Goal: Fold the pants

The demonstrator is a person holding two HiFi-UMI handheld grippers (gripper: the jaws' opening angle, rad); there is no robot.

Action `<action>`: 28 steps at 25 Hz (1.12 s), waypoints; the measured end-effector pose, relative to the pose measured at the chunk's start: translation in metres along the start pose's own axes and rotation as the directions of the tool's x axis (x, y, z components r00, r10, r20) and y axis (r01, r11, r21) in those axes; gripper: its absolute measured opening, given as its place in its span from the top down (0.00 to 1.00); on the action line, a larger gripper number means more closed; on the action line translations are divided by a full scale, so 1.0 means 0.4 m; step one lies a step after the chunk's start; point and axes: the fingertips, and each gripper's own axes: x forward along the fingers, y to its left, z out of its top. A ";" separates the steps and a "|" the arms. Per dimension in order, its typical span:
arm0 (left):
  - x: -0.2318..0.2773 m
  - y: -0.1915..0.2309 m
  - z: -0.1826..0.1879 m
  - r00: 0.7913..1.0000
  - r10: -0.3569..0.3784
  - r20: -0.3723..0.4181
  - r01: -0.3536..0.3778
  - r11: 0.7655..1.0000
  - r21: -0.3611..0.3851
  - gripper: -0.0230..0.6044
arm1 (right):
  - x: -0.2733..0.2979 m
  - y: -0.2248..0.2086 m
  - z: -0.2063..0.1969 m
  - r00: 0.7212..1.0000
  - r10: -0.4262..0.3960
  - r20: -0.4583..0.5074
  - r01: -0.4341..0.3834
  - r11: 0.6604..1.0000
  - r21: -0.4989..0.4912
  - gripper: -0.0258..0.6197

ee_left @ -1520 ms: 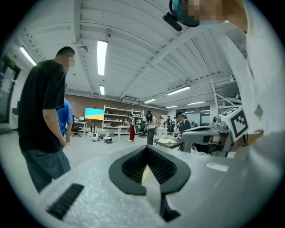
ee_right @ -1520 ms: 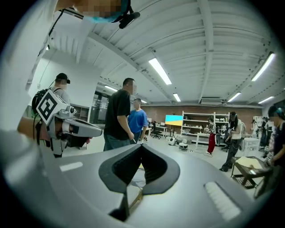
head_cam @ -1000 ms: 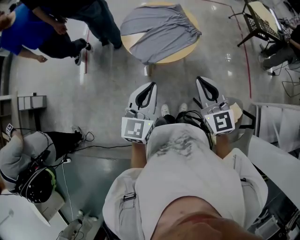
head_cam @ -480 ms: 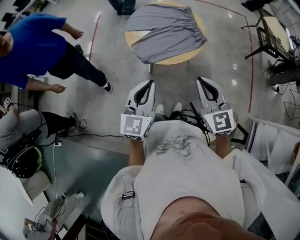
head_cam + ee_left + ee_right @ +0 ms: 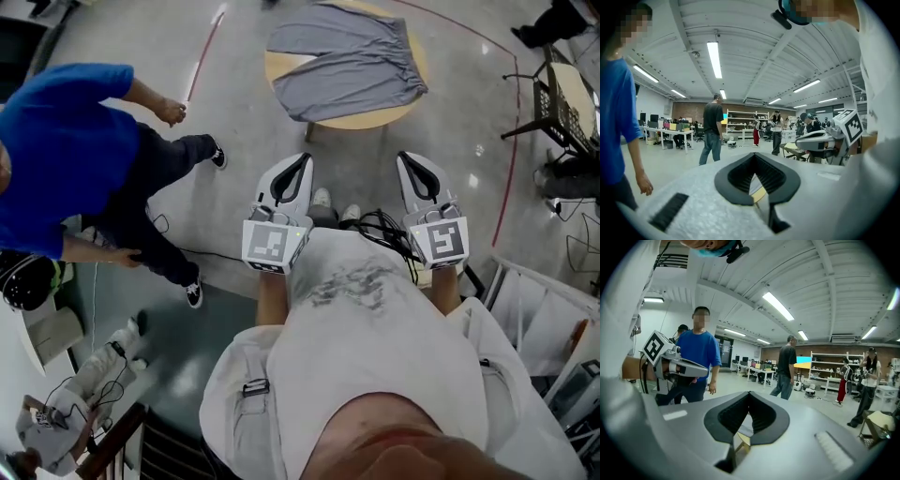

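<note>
A white shirt (image 5: pixel 375 328) fills the bottom of the head view, and both grippers are held level at the waist, side by side and apart, pointing away from the body. The left gripper (image 5: pixel 302 157) is clenched. In the left gripper view its dark pads meet at the tip with nothing between them (image 5: pixel 753 154). The right gripper (image 5: pixel 410 156) is clenched too, and the right gripper view shows its pads together and empty (image 5: pixel 749 393). Each carries its marker cube (image 5: pixel 275 246) close to the shirt. Each gripper view also catches the other gripper off to one side.

Between the grippers, two shoes (image 5: pixel 323 199) stand on the glossy grey floor (image 5: pixel 234 122). A black cable (image 5: pixel 211 255) runs along the floor to the left. There a person in blue (image 5: pixel 66 150) is in mid-stride, with one foot near the cable.

Further out, straight ahead of the grippers and well apart from them, stands a round wooden table (image 5: pixel 375 120). The pants (image 5: pixel 347 56) lie on it. They are grey, spread flat over most of the top, with a gathered edge along the right side. Bare wood shows at the left and along the near rim. Neither gripper touches them. A red line (image 5: pixel 511 169) curves on the floor around the right of the table.
</note>
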 end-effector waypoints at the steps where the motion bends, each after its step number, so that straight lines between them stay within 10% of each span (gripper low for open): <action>1: 0.005 0.001 0.001 1.000 0.001 0.000 -0.001 1.000 0.001 0.95 | 0.004 -0.005 0.001 1.000 0.001 0.001 -0.001 1.000 0.000 0.95; 28: 0.332 0.268 -0.086 0.996 -0.055 -0.077 0.049 0.995 -0.088 0.95 | 0.365 -0.177 -0.107 0.979 -0.021 -0.204 0.012 0.999 -0.049 0.95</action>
